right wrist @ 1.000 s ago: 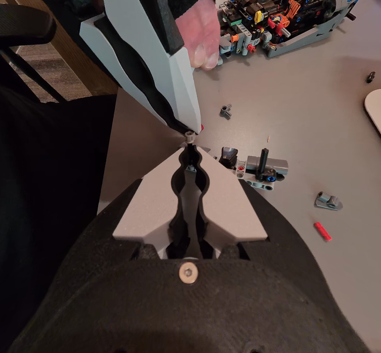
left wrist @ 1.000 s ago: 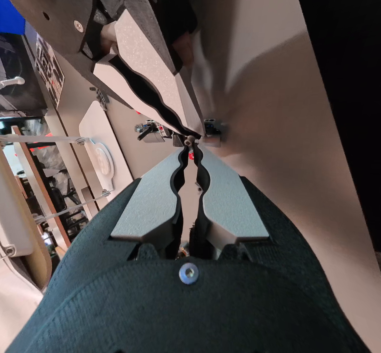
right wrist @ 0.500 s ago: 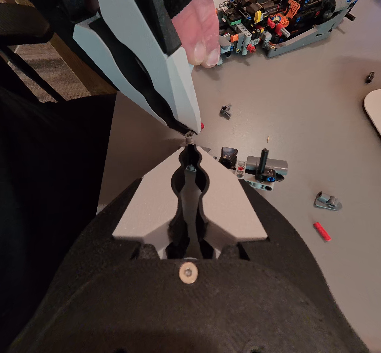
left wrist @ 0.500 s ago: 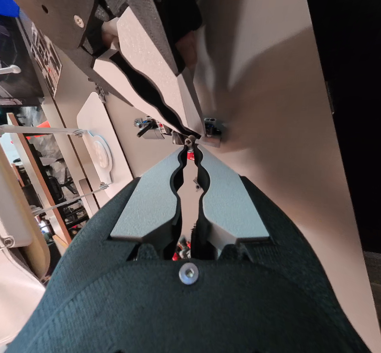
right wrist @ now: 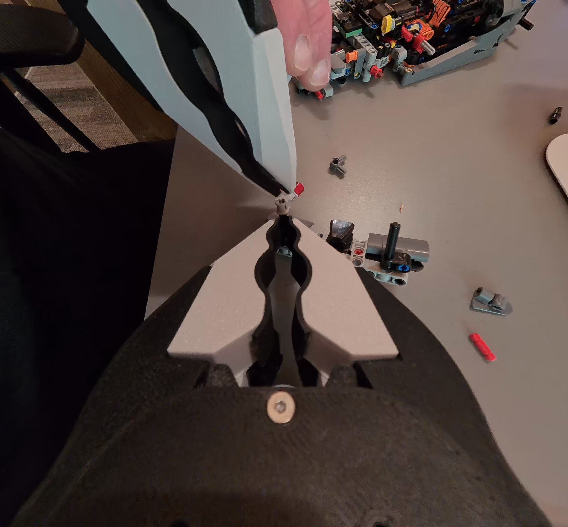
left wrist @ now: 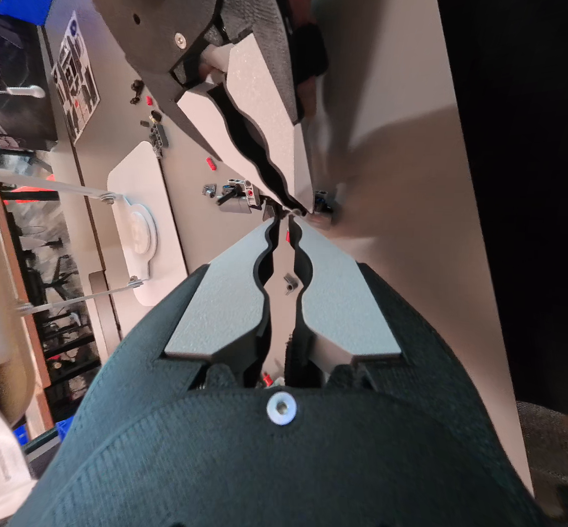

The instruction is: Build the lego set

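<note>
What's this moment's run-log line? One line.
left hand-held gripper: shut on small grey connector with red pin | right hand-held gripper: shut, tip at connector

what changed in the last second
Little. The left gripper tilted slightly, so its view swung to show more of the table. It and the right gripper stay shut, tip to tip, on the grey connector. The loose parts and the model did not move.

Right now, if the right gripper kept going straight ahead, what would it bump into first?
Probably the left gripper. Its tips sit right in front of the right gripper, meeting at the small grey connector. Depth looks very close but isn't certain.
</note>
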The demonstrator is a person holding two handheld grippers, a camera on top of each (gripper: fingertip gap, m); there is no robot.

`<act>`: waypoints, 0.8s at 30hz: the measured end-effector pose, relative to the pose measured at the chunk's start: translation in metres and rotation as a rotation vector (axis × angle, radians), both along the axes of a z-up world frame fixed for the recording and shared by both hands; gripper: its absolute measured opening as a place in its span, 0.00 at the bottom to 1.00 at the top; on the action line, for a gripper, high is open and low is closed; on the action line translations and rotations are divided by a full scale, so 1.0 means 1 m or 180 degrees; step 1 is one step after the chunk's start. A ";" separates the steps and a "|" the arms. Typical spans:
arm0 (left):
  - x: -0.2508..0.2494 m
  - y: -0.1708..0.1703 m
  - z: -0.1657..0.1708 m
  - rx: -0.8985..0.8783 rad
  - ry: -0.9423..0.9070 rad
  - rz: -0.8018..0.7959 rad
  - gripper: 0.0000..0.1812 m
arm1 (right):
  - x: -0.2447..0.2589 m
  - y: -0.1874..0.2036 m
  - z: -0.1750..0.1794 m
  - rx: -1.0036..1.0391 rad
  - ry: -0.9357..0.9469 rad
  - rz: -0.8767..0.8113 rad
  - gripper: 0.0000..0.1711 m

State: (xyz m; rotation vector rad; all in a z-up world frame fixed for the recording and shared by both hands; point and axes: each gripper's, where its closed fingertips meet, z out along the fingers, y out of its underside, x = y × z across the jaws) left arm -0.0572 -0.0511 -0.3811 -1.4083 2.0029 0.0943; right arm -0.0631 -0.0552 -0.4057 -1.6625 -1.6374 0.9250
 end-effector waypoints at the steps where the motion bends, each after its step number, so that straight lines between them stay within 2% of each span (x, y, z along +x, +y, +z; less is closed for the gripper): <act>1: 0.000 0.000 -0.001 -0.0037 0.0002 -0.0013 0.00 | 0.000 0.000 0.000 0.0004 0.0000 -0.0001 0.00; 24: 0.006 -0.002 -0.008 -0.0127 0.0019 0.0009 0.00 | 0.000 0.001 -0.001 0.0097 -0.0020 -0.0038 0.00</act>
